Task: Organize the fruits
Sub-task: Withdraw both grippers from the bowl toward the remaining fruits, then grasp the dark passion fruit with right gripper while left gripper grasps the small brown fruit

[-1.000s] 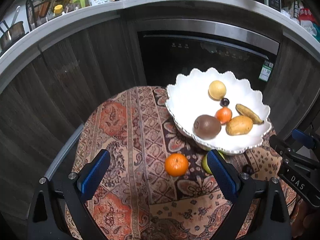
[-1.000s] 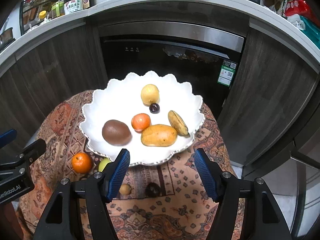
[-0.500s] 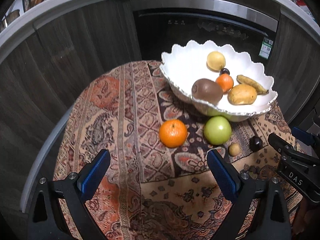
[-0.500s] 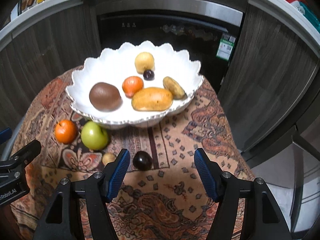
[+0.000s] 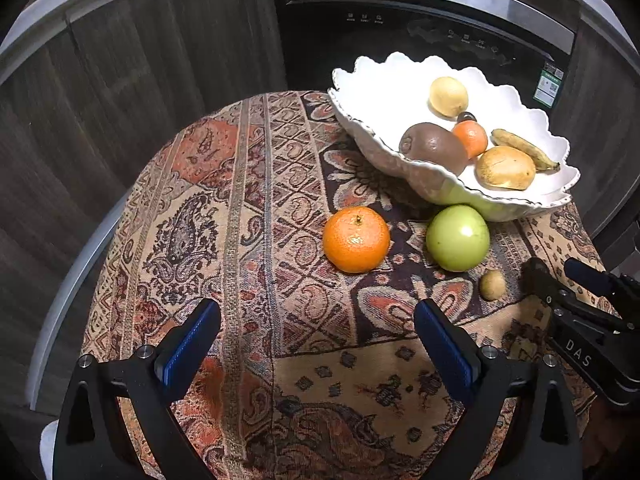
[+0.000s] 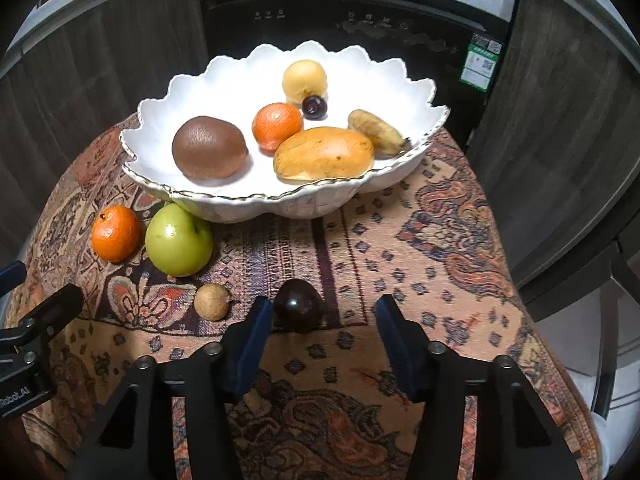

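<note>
A white scalloped bowl (image 6: 224,80) on the patterned cloth holds a kiwi (image 6: 208,147), a tangerine, a mango (image 6: 324,153), a small banana, a yellow fruit and a tiny dark fruit. An orange (image 5: 356,239), a green apple (image 5: 458,238), a small tan fruit (image 5: 493,285) and a dark plum (image 6: 298,308) lie loose on the cloth. My right gripper (image 6: 325,306) is closing. The plum sits between its jaws, close to the left finger, and the right finger stands apart from it. My left gripper (image 5: 316,312) is open and empty, with the orange just ahead of it.
The round table (image 5: 72,280) drops away at its left and right edges. Behind it stand a black built-in appliance (image 6: 360,24) and dark wood cabinet fronts (image 5: 120,80). The bowl's rim overhangs the green apple.
Both grippers have sunk toward the table, so the fruit looks larger. The right jaws have narrowed and the dark plum now lies between them.
</note>
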Action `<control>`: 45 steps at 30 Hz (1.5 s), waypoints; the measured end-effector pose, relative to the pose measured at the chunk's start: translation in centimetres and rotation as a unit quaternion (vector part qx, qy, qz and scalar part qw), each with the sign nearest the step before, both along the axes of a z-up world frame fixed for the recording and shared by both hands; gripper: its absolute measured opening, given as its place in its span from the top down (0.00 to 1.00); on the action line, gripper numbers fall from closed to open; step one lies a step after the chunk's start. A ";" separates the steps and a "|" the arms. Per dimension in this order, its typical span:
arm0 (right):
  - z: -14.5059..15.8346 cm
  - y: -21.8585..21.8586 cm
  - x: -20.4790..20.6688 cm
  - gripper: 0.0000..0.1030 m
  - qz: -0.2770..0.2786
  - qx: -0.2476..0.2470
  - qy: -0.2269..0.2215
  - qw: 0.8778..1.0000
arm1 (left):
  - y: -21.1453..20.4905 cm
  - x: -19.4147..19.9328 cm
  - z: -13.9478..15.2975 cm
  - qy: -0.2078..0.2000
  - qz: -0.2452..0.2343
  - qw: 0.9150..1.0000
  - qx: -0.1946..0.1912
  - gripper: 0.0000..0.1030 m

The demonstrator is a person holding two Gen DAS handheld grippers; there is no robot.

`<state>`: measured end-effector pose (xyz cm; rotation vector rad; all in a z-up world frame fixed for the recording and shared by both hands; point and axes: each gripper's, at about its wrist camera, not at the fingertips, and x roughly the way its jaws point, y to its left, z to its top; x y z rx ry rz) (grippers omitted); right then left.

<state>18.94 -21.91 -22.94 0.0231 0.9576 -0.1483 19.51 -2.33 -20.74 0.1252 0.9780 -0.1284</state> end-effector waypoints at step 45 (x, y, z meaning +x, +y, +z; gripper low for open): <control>2.2 -8.7 -2.9 0.73 -0.049 0.044 -0.032 0.997 | -9.7 -0.3 -1.2 0.028 -0.029 0.998 -0.040 0.36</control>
